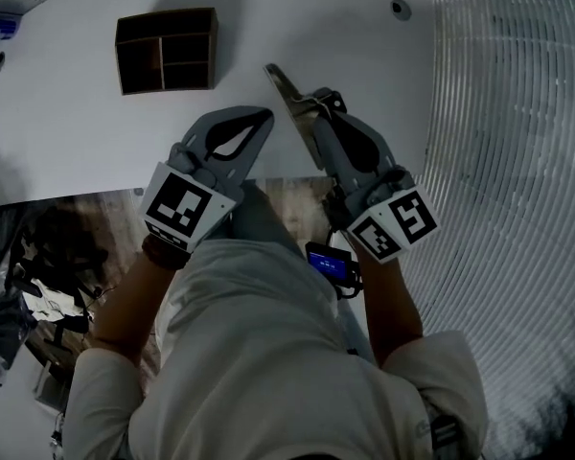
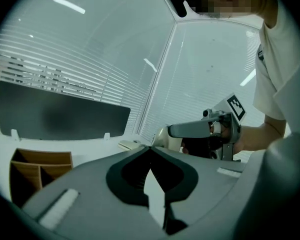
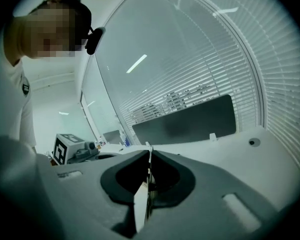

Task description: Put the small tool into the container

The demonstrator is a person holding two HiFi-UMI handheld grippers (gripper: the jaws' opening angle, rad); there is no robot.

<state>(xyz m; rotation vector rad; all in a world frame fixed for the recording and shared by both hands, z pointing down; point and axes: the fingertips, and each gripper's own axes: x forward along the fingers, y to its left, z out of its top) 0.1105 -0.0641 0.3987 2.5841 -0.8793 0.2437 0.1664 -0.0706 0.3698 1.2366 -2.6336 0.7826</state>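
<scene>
A brown wooden container (image 1: 165, 51) with several compartments stands on the white table (image 1: 67, 123) at the far left; its open side also shows in the left gripper view as the container (image 2: 37, 168). My right gripper (image 1: 311, 102) is shut on a small flat metal tool (image 1: 280, 80) that sticks out past the jaws over the table, to the right of the container. Seen edge-on, the tool (image 3: 149, 166) is a thin blade between the closed jaws. My left gripper (image 1: 261, 116) hovers beside it, shut with nothing in it, over the table's near edge.
A round cable hole (image 1: 400, 9) sits in the table's far right corner. Slatted blinds (image 1: 508, 113) run along the right side. A dark panel (image 3: 190, 124) stands behind the table. Cluttered floor (image 1: 38, 266) lies at lower left below the table edge.
</scene>
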